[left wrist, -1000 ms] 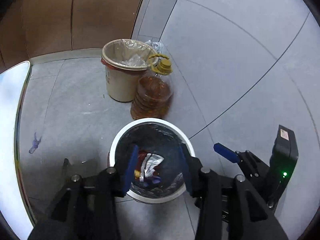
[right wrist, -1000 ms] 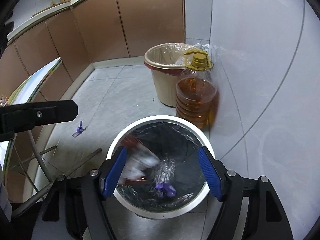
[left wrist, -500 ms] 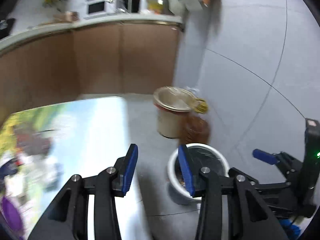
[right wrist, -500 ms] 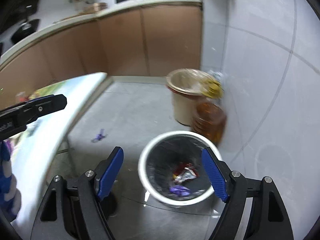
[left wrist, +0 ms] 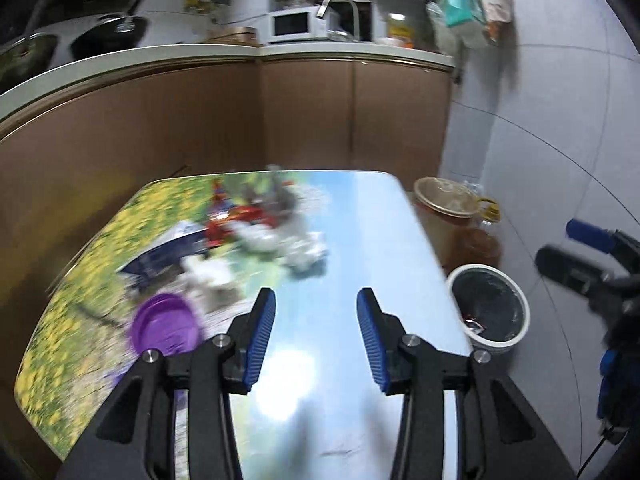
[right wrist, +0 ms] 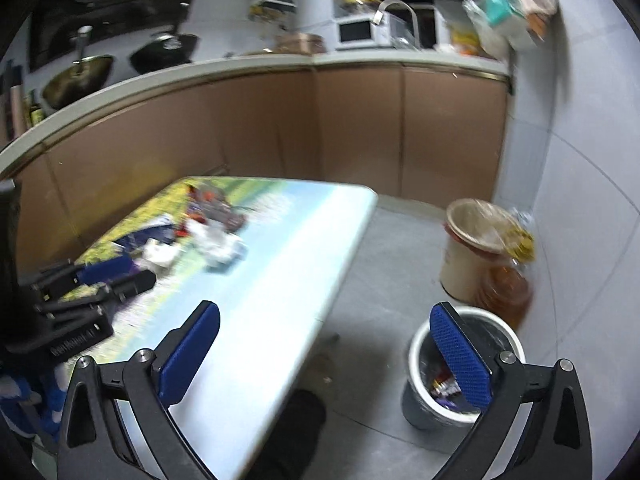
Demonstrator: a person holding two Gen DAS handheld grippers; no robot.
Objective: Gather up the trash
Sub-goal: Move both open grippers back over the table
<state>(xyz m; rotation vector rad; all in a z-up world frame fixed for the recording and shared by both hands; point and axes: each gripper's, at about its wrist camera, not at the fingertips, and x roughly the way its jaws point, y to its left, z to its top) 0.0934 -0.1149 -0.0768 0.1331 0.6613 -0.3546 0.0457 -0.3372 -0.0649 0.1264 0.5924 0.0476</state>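
A pile of trash (left wrist: 256, 236), with white crumpled pieces, red wrappers and a dark blue packet, lies blurred on the printed table (left wrist: 360, 240); it also shows in the right wrist view (right wrist: 208, 236). A purple lid (left wrist: 166, 324) lies near the table's left front. My left gripper (left wrist: 316, 332) is open and empty above the table. My right gripper (right wrist: 326, 352) is wide open and empty, over the table's right edge. The white-rimmed bin (right wrist: 468, 368) with a black liner stands on the floor at the right and holds wrappers; it shows too in the left wrist view (left wrist: 488, 308).
A beige bin (right wrist: 472, 248) and an oil bottle (right wrist: 506, 288) stand by the wall behind the white bin. Brown cabinets (right wrist: 360, 128) with a counter, pans and a microwave run along the back. The other gripper shows at each view's edge.
Both grippers have lifted up and swung left, from over the white bin to above the table. The trash pile has come into view. Both stay open and empty.
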